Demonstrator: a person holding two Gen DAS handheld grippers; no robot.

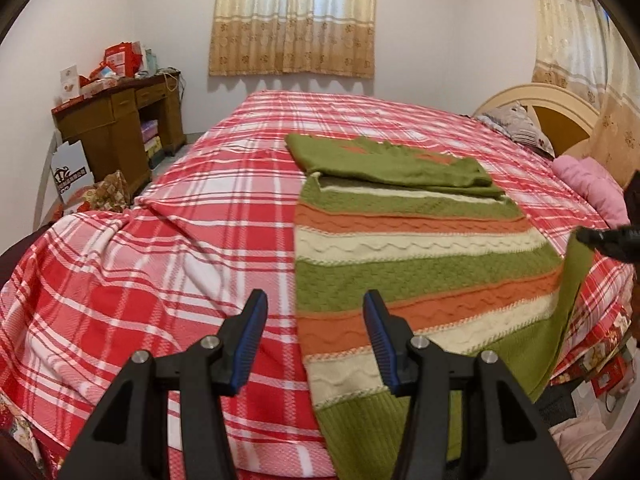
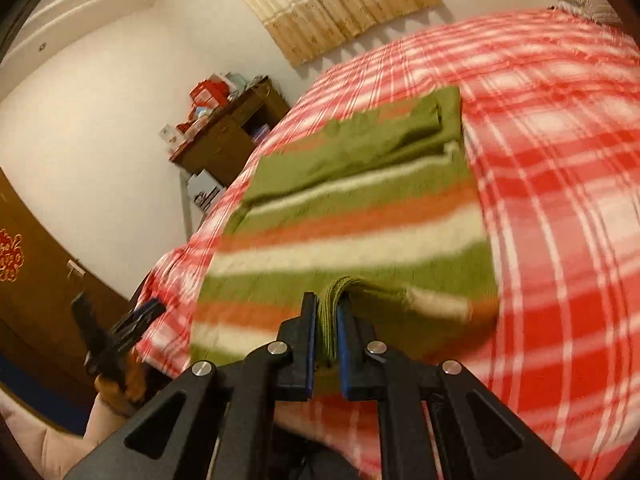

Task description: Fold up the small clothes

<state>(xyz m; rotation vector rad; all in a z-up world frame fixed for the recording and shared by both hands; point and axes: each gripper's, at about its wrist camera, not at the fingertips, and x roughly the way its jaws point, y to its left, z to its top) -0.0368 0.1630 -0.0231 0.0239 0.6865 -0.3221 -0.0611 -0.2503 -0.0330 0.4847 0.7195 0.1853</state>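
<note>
Green, orange and cream striped knitted sweater, spread flat on the red and white plaid bed, far end already folded over into a plain green band.

Risks, judged from here:
- Slipping of the ribbed green hem out of the right gripper: only a thin bunched edge pinched, heavy knit hanging from it.
- Skewed, diagonal fold: only one near corner raised, the other lying slack on the bed, unheld.
- Dragging of the whole garment across the smooth bedspread, disturbing the finished fold at the far end.
- Stretching or snagging of the loose knit under a one-point pull.

Relative to the jaws:
- Right jaws closed tight on the hem, fabric sandwiched between the blue pads and lifted clear of the bed at the sweater's right near corner, seen raised in the left wrist view.
- Left gripper with jaws parted and empty, hovering above the sweater's left near edge, one finger over the plaid, the other over the stripes, nothing touched.
</note>
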